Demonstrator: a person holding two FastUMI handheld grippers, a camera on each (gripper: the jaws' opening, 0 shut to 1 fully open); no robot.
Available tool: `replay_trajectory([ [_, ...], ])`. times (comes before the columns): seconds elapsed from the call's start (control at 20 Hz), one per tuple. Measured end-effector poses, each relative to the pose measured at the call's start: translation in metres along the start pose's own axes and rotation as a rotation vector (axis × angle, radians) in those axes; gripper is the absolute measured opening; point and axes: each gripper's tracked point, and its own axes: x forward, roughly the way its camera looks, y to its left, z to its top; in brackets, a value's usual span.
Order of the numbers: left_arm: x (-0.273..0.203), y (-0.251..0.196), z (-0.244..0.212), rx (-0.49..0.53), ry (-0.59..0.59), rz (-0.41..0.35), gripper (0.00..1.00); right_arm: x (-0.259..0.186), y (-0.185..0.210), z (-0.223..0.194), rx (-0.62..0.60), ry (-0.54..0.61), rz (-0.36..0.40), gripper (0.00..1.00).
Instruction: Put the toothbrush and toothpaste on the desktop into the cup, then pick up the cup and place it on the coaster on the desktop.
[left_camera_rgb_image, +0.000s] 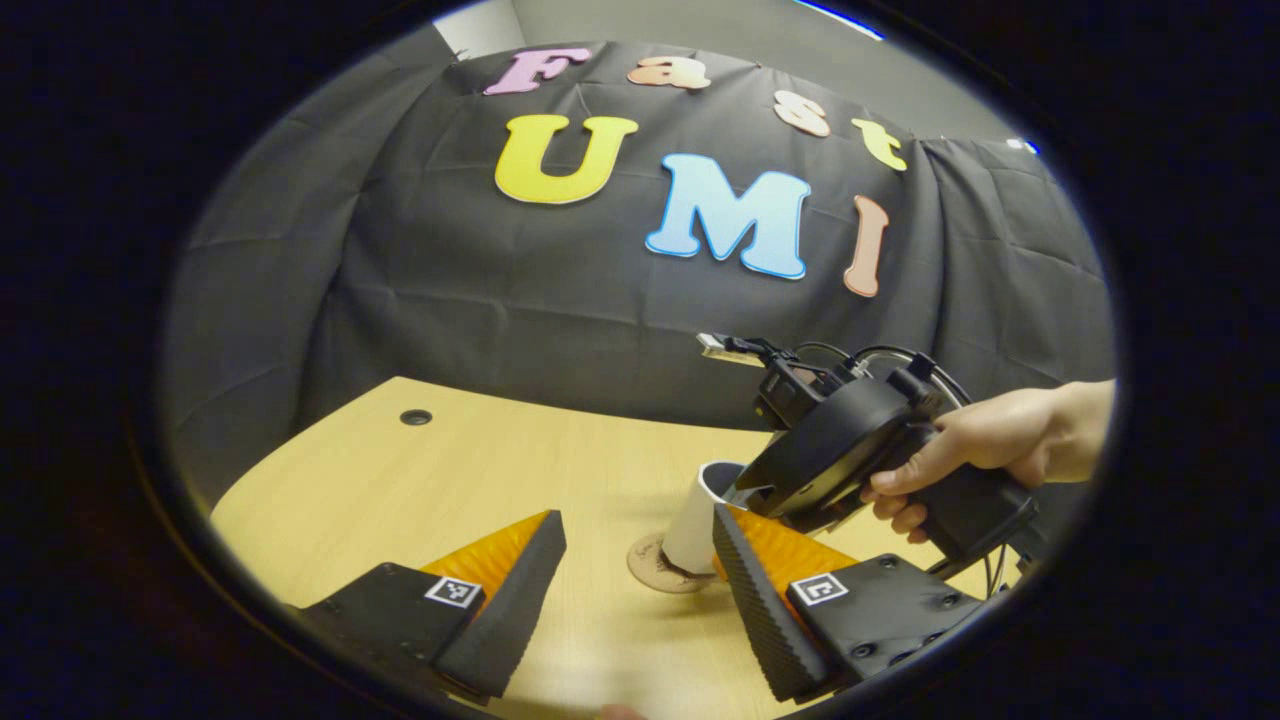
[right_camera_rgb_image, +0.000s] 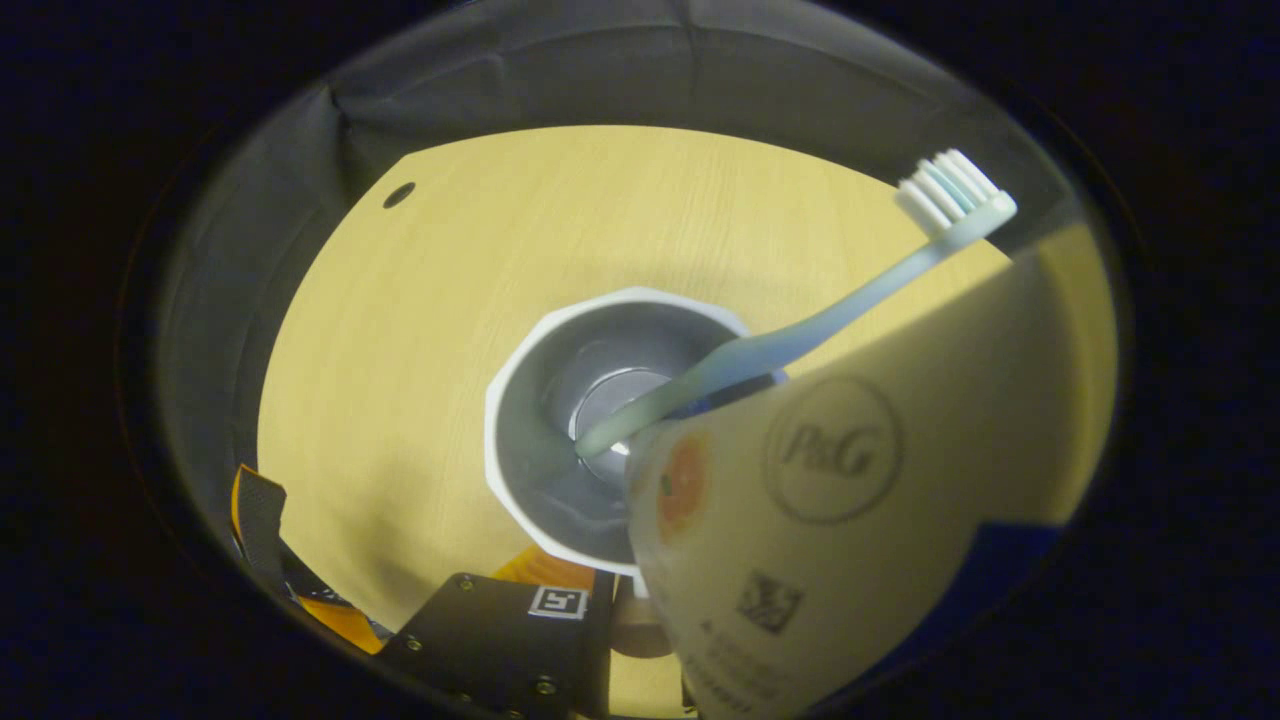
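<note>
The cup (right_camera_rgb_image: 560, 440), pale with a many-sided rim, stands upright on the wooden desktop (right_camera_rgb_image: 480, 260), and in the left gripper view the cup (left_camera_rgb_image: 700, 515) sits on the round brown coaster (left_camera_rgb_image: 650, 570), whose edge shows beside its base. In the right gripper view, looking almost straight down into the cup, the toothbrush (right_camera_rgb_image: 800, 330) leans inside it with its handle end at the bottom and its bristled head up past the rim toward the upper right. The toothpaste (right_camera_rgb_image: 840, 520), a pale tube with printed marks, also stands in the cup, its wide end rising close to the camera and covering the lower right part of that view. The right gripper (left_camera_rgb_image: 745, 500) hangs just over the cup's rim in the left gripper view, held by a hand (left_camera_rgb_image: 985, 440) that comes in from the right; whether its jaws are parted or pressed on the cup I cannot tell, as the tube hides one side. The left gripper (left_camera_rgb_image: 635, 590) is near the cup, above the desktop, with its jaws spread wide and nothing between them. A small dark round hole (left_camera_rgb_image: 416, 417) lies in the desktop toward the far left corner, well apart from the cup.
</note>
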Motion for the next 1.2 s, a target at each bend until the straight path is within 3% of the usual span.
replay_trajectory([
  [0.9,-0.012,0.032,0.002,-0.031,-0.019,0.051,0.96,0.02,0.006,-0.001,-0.027,0.038,-0.049,0.24],
  [1.2,-0.01,0.03,0.006,-0.015,-0.027,0.044,0.96,0.001,-0.011,0.002,-0.005,0.031,-0.016,0.3],
])
